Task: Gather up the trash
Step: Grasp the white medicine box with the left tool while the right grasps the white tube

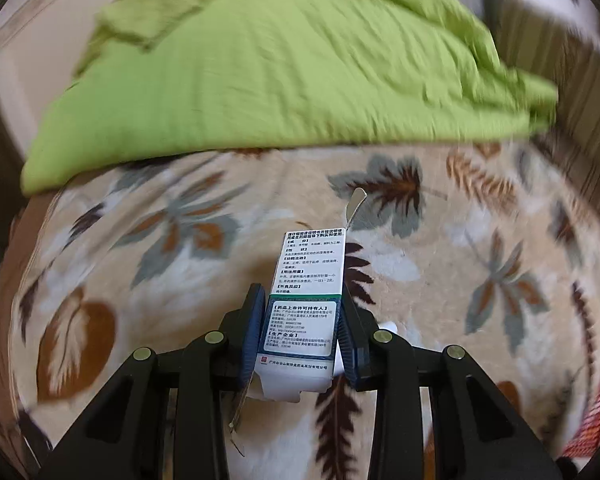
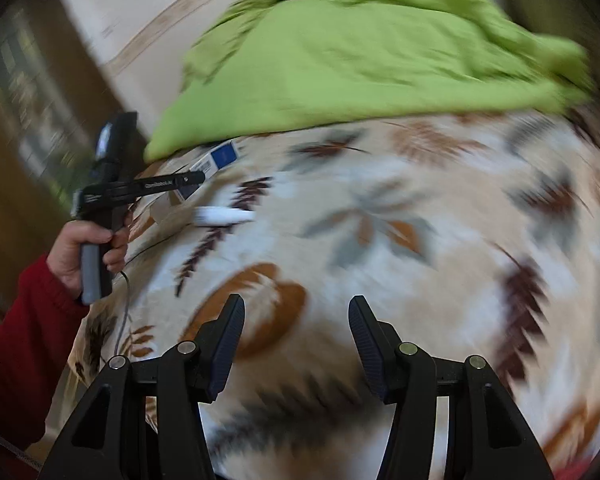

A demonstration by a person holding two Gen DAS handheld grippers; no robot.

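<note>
My left gripper (image 1: 302, 296) is shut on a white medicine box (image 1: 312, 256) with printed text and a green stripe, its far flap standing open. It hangs above a floral blanket (image 1: 160, 220). In the right wrist view the same left gripper (image 2: 188, 184) shows at the left, held by a hand (image 2: 80, 248) in a red sleeve, with the box (image 2: 222, 156) showing a blue patch. A blurred white item (image 2: 224, 215) lies on the blanket near it. My right gripper (image 2: 297, 302) stands open over the blanket (image 2: 380, 220), with nothing between its fingers.
A crumpled green quilt (image 1: 280, 60) covers the far part of the bed, also visible as green quilt (image 2: 360, 52). A small white piece (image 1: 389, 326) peeks out beside my left gripper's right finger. A red patterned cloth (image 1: 596, 412) lies at the lower right. Brown furniture (image 2: 28, 100) stands left.
</note>
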